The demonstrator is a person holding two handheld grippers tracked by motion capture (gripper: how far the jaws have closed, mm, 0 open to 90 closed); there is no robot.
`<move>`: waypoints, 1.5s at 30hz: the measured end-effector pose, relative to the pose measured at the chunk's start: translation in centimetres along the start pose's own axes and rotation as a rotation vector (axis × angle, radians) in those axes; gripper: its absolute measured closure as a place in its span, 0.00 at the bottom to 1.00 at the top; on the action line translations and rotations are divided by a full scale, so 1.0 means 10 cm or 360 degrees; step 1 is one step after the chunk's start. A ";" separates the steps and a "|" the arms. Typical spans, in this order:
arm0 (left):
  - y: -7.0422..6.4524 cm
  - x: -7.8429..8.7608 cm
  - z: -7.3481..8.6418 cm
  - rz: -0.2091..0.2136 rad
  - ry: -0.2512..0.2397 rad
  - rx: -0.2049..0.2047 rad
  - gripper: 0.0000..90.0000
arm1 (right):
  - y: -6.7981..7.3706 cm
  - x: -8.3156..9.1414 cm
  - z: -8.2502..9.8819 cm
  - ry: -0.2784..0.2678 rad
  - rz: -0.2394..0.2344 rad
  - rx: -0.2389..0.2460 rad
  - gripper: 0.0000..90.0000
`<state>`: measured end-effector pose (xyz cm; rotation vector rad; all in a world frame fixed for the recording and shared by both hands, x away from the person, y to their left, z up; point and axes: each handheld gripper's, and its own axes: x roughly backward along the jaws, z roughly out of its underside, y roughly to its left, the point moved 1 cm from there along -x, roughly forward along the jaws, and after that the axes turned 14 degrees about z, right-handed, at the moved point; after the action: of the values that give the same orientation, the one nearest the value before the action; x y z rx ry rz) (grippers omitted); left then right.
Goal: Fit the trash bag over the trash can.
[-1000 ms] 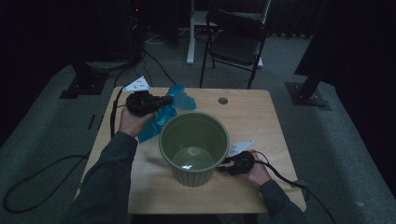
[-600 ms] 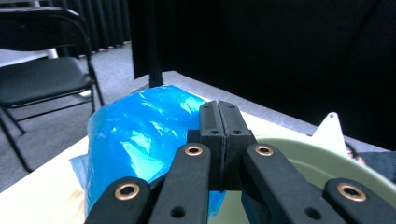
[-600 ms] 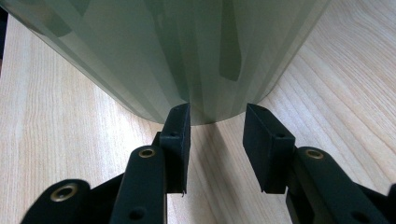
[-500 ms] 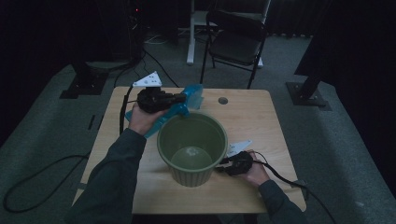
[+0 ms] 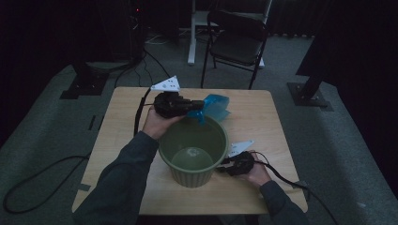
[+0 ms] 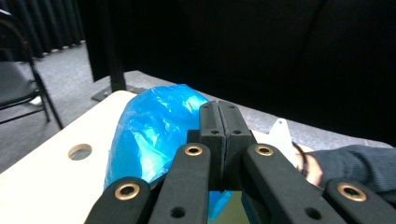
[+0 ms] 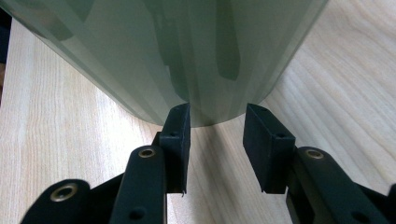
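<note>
A green ribbed bin (image 5: 193, 152) stands upright on the wooden table (image 5: 256, 122). My left gripper (image 5: 199, 104) hovers over the bin's far rim, shut on a crumpled blue plastic bag (image 5: 213, 107). The bag bulges beyond the jaw tips and hangs partly over the rim. In the left gripper view the jaws of the left gripper (image 6: 218, 126) meet with the blue bag (image 6: 149, 130) behind them. My right gripper (image 5: 224, 165) lies low at the bin's right side. In the right gripper view the right gripper (image 7: 217, 126) is open, its tips against the bin's wall (image 7: 187, 51) near the base.
A round hole (image 6: 79, 150) sits in the tabletop near the far edge. A black folding chair (image 5: 237, 44) stands beyond the table. Cables trail from both grippers across the table and floor. Bare wood lies left and right of the bin.
My left gripper has carried the blue bag rightward from the table's back left to above the bin's far rim. The right gripper and the bin have stayed put.
</note>
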<state>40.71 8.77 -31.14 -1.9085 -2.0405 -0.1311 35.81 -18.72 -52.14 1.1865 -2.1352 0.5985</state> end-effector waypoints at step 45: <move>-0.82 -0.18 -0.48 0.0318 -0.0101 -0.0149 1.00 | -0.17 0.18 0.06 -0.0062 0.0087 -0.0068 0.68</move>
<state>33.59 4.89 -25.84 -2.1875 -1.8994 -0.1197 36.35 -20.99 -51.22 1.1287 -2.2083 0.5549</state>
